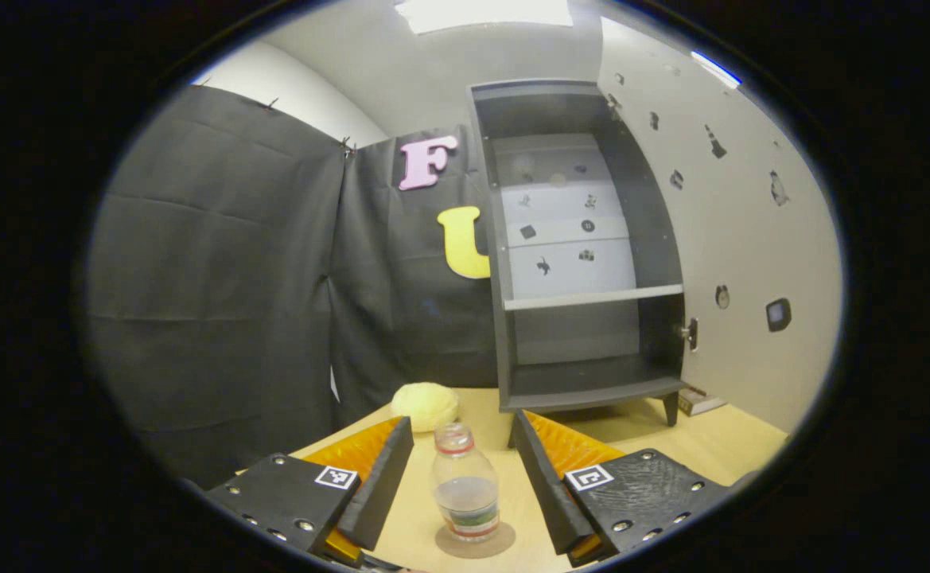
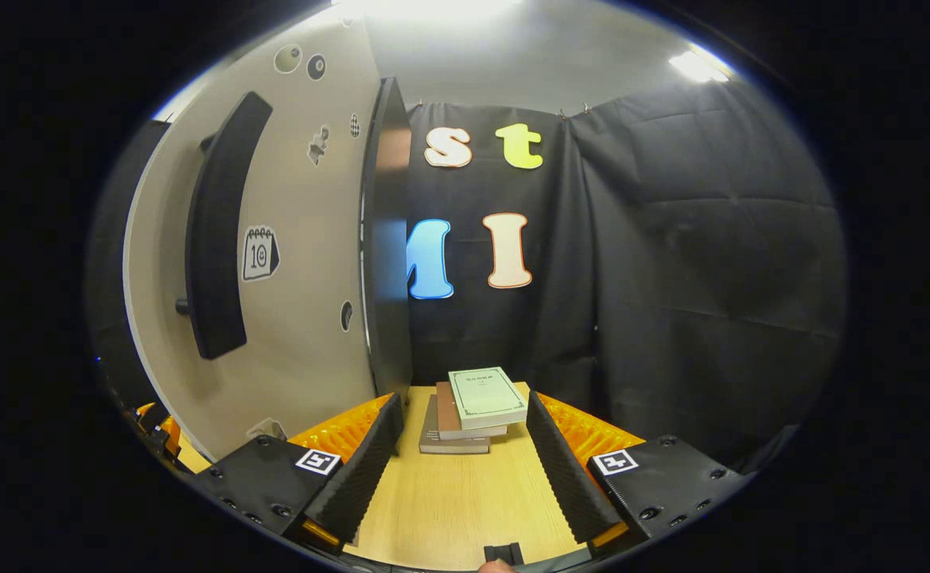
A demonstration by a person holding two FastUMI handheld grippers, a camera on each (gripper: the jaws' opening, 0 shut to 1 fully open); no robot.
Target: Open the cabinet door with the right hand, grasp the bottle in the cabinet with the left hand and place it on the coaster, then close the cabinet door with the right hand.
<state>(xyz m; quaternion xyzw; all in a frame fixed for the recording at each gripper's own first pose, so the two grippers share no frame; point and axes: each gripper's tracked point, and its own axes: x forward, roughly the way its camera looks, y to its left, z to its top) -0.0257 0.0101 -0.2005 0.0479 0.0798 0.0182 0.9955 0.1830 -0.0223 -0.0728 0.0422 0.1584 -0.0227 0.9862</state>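
In the left gripper view a clear plastic bottle [image 1: 465,485] with a red cap and a little water stands upright on a round brown coaster [image 1: 475,541]. My left gripper [image 1: 461,458] is open, its fingers apart on either side of the bottle and not touching it. Behind it the dark grey cabinet [image 1: 584,247] stands with empty shelves, its light door [image 1: 743,239] swung open to the right. In the right gripper view my right gripper [image 2: 461,446] is open and holds nothing. The door [image 2: 297,239] with its long dark handle [image 2: 218,231] is to its left.
A yellow round object [image 1: 425,404] lies on the wooden table [image 1: 711,438] left of the cabinet. A stack of books [image 2: 472,410] lies on the table ahead of the right gripper. Black cloth walls close in the back and sides.
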